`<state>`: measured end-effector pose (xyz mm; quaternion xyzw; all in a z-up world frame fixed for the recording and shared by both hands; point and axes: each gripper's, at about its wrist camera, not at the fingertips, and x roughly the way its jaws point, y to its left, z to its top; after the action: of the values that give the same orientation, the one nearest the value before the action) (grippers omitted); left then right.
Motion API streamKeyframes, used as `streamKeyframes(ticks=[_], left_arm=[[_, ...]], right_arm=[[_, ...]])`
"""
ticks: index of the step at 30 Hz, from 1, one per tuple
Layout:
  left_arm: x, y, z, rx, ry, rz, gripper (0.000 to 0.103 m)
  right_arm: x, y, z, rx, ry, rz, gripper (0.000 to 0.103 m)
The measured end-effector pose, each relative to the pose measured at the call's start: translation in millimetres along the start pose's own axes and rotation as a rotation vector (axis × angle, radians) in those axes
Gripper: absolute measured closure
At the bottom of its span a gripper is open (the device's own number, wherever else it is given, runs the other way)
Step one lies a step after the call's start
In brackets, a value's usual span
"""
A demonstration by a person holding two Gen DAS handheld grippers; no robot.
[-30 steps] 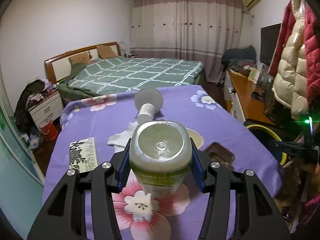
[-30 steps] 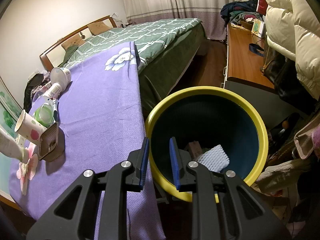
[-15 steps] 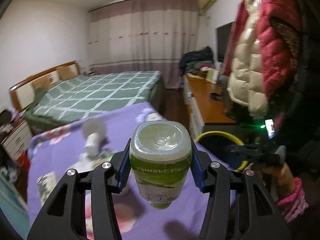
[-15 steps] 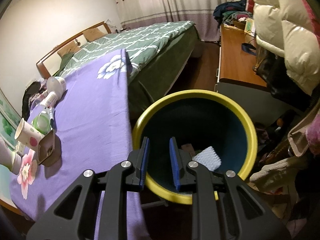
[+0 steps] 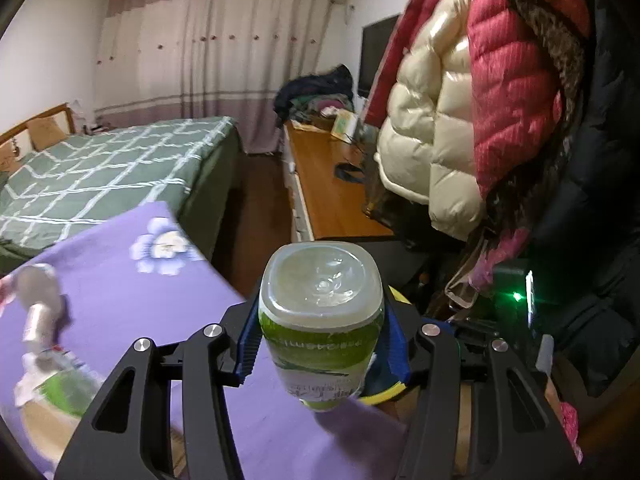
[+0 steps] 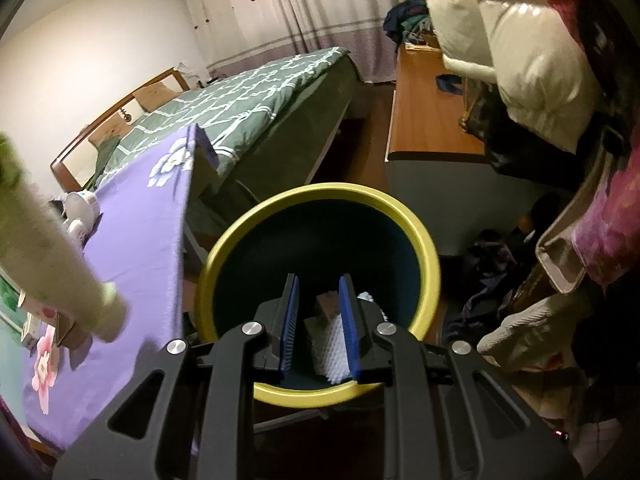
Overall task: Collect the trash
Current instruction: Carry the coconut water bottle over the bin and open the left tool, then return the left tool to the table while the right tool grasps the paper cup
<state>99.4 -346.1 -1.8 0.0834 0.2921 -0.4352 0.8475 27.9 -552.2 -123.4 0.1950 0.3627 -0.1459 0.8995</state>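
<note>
We are in the carrying step: our left gripper (image 5: pixel 322 346) has its blue pads pressed against the sides of a green-labelled plastic bottle (image 5: pixel 320 320), held bottom-forward above the edge of the purple flowered tablecloth (image 5: pixel 120 280). In the right wrist view the same bottle (image 6: pixel 52 256) shows blurred at the left, neck pointing down, over the cloth and not yet over the bin.

The yellow-rimmed bin (image 6: pixel 320 196) stands on the floor just beside the table's edge, with a white foam net (image 6: pixel 332 344) and a brownish piece already at the bottom. Our right gripper (image 6: pixel 319 328) hangs over the bin's near rim with its jaws a narrow gap apart and nothing between them.

Next, we judge, the left hand needs to carry the bottle sideways past the table edge until it hangs clear over the bin's opening, and only then spread its jaws. The right gripper sits above the same opening, so we should leave room between the two. More trash remains on the table: another green-labelled bottle (image 5: pixel 64 396) and a white cup (image 6: pixel 82 208).
</note>
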Motion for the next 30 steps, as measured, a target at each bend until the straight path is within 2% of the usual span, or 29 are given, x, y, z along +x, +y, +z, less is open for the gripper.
streamKeyframes(ticks=[7,12,15,22,30], left_arm=[[67,-25,2,0.014,0.061,-0.021,0.051],[106,-36,-5,0.033,0.125,0.001,0.051],[115,-37,-9,0.032,0.136,0.020,0.036],[82,-24,-7,0.004,0.096,0.034,0.034],[5,12,-20,-0.055,0.018,0.141,0.028]], right_arm=[[2,-21,-2,0.039,0.004,-0.012,0.083],[4,-32,-3,0.063,0.008,-0.021,0.083],[5,-32,-4,0.068,0.010,-0.019,0.082],[5,-32,-4,0.064,0.011,-0.014,0.082],[9,-8,-5,0.017,0.023,0.011,0.080]])
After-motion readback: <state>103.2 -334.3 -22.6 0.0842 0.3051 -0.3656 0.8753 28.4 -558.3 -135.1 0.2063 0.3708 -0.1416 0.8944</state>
